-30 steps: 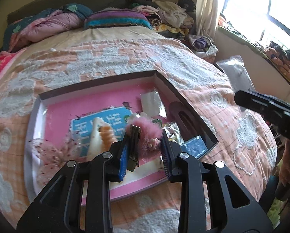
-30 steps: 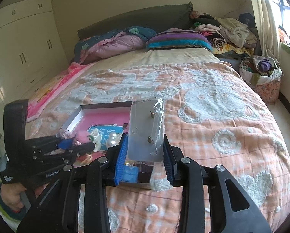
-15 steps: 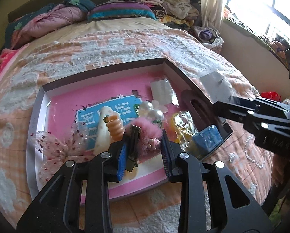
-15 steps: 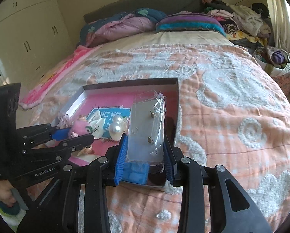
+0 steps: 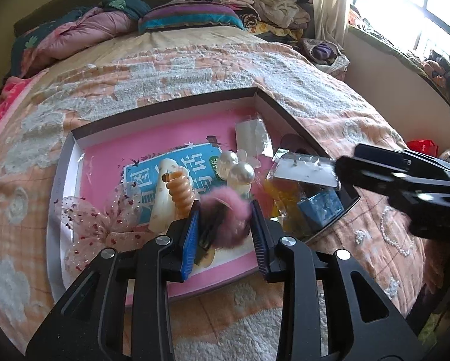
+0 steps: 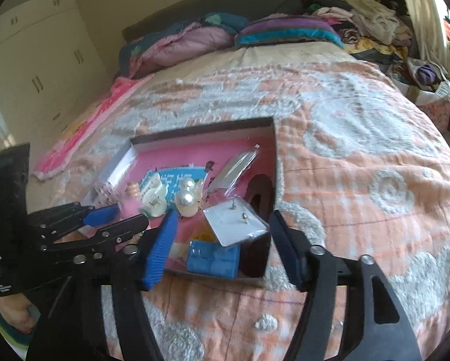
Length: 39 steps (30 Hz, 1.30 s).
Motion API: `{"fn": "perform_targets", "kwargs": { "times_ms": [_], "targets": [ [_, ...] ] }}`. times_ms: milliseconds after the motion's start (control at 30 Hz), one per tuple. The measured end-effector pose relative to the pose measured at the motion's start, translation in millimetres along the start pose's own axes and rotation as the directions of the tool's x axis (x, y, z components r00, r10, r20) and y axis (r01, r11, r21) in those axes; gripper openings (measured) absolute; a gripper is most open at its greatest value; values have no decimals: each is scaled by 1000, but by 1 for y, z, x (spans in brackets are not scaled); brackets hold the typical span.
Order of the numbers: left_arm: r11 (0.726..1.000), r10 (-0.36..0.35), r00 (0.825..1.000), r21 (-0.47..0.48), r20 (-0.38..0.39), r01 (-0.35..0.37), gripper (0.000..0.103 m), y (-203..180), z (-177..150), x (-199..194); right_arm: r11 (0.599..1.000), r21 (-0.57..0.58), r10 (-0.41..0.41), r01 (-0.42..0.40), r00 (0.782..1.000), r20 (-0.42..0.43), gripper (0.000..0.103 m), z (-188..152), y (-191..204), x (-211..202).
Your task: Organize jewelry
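Left gripper (image 5: pixel 225 222): clenched on the pink fluffy hair clip (image 5: pixel 228 219), over the near edge of the pink-lined box (image 5: pixel 164 114).
Hair clip: blurred; its dark clasp sits against the left pad, rest hard to make out.
Right gripper (image 6: pixel 222 240): jaws spread wide, holding nothing.
Earring card (image 6: pixel 234 225): bagged, tilted, lies between the open right fingers, resting on the blue packet (image 6: pixel 213 258) in the box's near right corner.
Studs: two visible, detail unclear.

Left gripper (image 5: pixel 225 219) clamps pink pompom clip (image 5: pixel 226 219).
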<state>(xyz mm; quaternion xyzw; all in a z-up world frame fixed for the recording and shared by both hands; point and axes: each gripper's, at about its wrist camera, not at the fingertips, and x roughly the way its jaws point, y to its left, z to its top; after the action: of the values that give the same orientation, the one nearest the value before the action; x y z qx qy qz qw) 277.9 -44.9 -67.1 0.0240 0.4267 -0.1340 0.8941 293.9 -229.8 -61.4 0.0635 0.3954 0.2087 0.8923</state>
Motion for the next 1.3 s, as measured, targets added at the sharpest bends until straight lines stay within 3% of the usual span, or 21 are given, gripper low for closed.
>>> {"fn": "perform_targets", "kwargs": {
  "times_ms": [133,400,467,667,833,1000,1100,1300],
  "targets": [
    [1000,5,1000,-3,23,-5,25,-3,4,-13,1000,-5,-14,14,999,47,75,-3,1,-32],
    [999,9,996,-41,90,-5,49,-11,9,-58,998,-42,-51,57,992,117,86,-20,11,-88],
    [999,35,993,-44,116,-30,66,-15,10,-74,995,-58,-68,77,987,148,90,-26,17,-105],
    [995,79,979,-66,189,-68,94,-23,1,-116,989,-98,-84,110,967,240,97,-39,35,-148],
    [992,113,971,-75,208,-100,94,-30,-23,-141,986,-115,-77,117,948,308,99,-59,51,-181],
    [988,135,972,-96,191,-118,94,-33,-54,-155,989,-100,-68,105,944,324,99,-86,60,-193],
    [986,143,975,-115,172,-124,94,-31,-76,-158,994,-78,-49,74,958,283,99,-105,63,-188],
    [976,171,971,-161,169,-144,94,-26,-107,-163,981,-141,-95,133,965,245,99,-129,79,-177]
  ]
}}
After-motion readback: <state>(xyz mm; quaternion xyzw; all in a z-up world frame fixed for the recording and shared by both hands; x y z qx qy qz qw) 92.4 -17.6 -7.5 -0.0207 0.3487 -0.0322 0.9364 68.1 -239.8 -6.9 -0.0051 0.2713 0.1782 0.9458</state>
